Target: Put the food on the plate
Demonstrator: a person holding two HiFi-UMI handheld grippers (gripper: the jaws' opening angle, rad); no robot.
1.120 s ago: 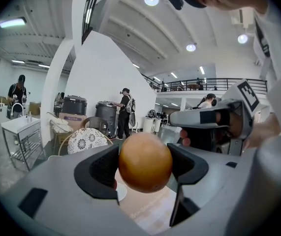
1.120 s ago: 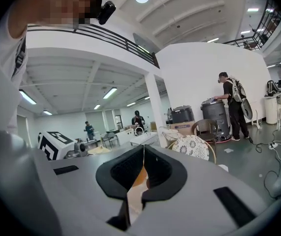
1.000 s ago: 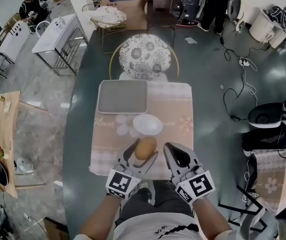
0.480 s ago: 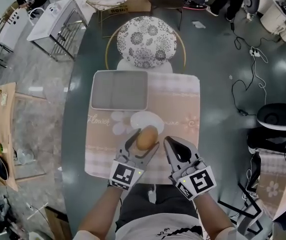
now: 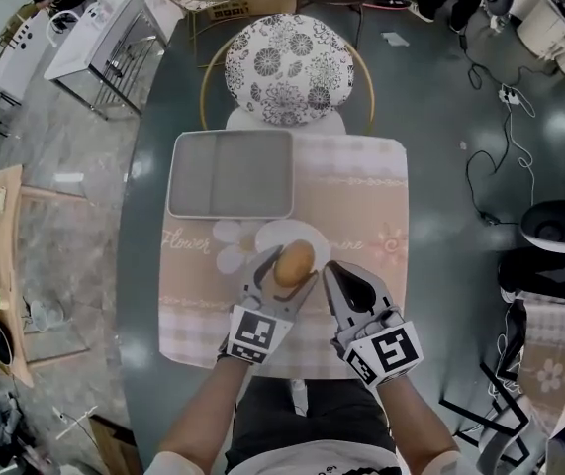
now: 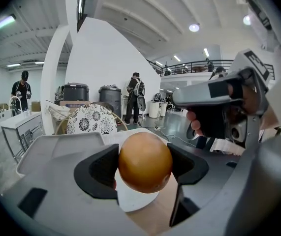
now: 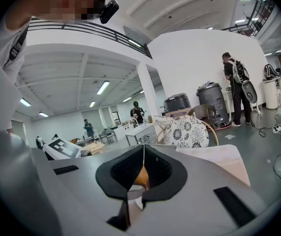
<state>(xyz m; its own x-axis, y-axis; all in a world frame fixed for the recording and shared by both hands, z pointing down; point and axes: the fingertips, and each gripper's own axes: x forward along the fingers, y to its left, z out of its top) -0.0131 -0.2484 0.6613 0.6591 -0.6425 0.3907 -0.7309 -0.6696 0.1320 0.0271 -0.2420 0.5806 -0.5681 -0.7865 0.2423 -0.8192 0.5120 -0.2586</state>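
Left gripper view: left claw (image 6: 144,167) clamps the round brown food (image 6: 145,156) above the plate (image 6: 133,198); right claw (image 7: 143,167) closed.

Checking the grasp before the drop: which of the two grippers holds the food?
The left gripper: its jaws clamp the round brown food over the white plate. The right gripper is shut with nothing in it.
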